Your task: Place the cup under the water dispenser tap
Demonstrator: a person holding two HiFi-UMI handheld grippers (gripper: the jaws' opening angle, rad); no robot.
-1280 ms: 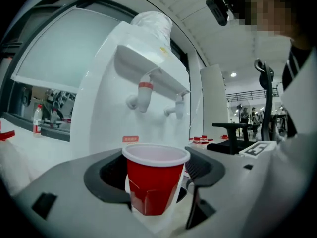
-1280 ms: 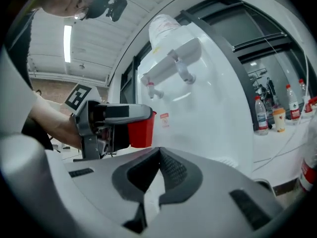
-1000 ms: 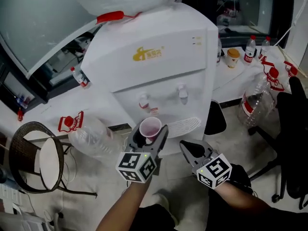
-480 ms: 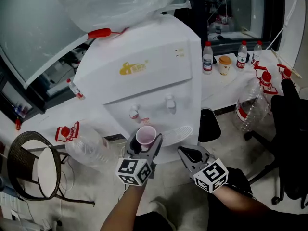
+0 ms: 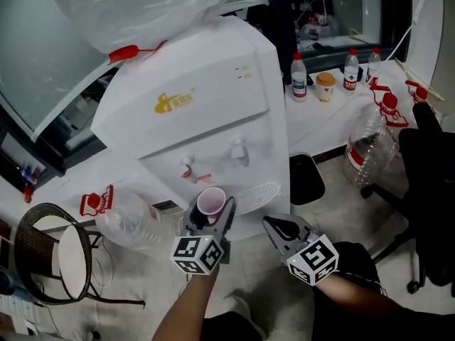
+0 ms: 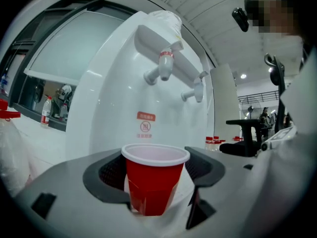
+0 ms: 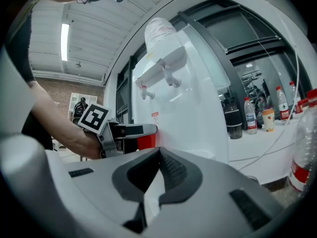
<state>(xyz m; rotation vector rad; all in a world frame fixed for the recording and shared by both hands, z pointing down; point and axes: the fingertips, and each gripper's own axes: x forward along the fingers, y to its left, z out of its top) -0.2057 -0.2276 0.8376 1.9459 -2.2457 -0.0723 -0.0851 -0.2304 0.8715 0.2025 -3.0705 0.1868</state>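
Cup (image 6: 154,182) sits upright, clamped in the left tool (image 5: 211,209) at lower centre of the head view. The red tap (image 5: 186,169) is just above-left. The right tool (image 5: 279,227) is closed and empty.

Round wicker chair (image 5: 60,251) at left, black office chair (image 5: 434,183) right, white table (image 5: 327,116) behind
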